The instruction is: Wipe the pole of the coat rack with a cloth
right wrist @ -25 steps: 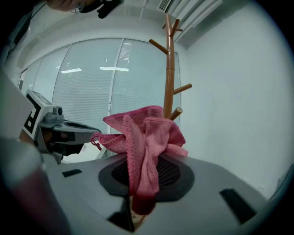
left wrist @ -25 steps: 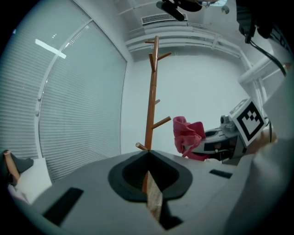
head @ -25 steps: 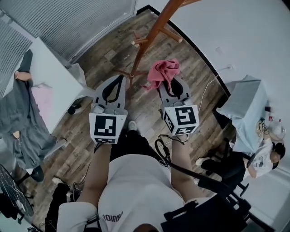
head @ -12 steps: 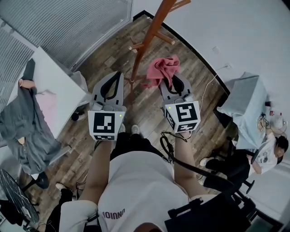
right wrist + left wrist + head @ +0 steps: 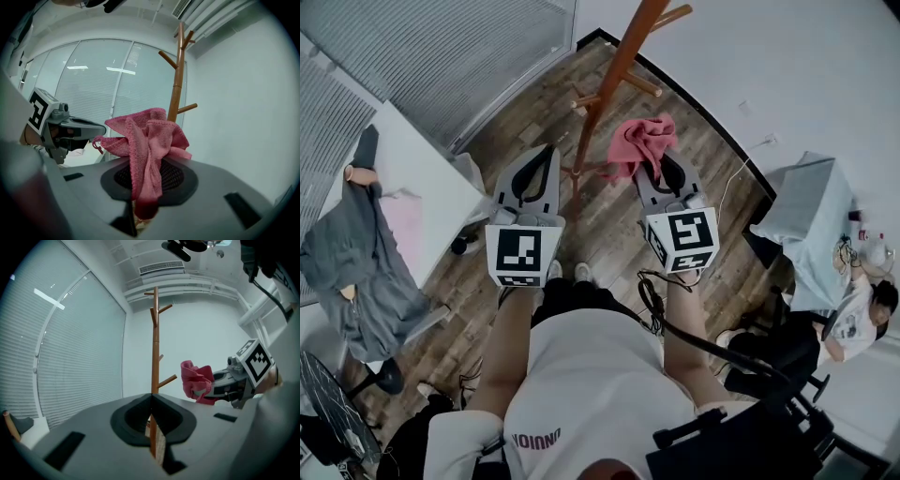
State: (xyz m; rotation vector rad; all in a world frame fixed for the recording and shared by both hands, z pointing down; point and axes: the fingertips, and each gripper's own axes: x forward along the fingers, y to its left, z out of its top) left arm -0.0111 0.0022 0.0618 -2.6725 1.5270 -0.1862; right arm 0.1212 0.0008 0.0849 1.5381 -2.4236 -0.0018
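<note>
Cloth (image 5: 147, 136): pink terry, soft and light, bunched up. It should wrap readily round a pole. Right gripper (image 5: 664, 169) is clamped on its lower fold, and the rest flops free just beside the pole (image 5: 614, 80). Pole is wooden, slim and stiff, upright; probably tippy if shoved. Left gripper (image 5: 151, 401) has its jaws together, empty; it could open and steady the pole mid-height.

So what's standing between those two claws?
The coat rack's pole: its lower stretch stands between the left claw, which is shut and empty, and the right claw, which grips a pink cloth. The head view shows it best.
</note>
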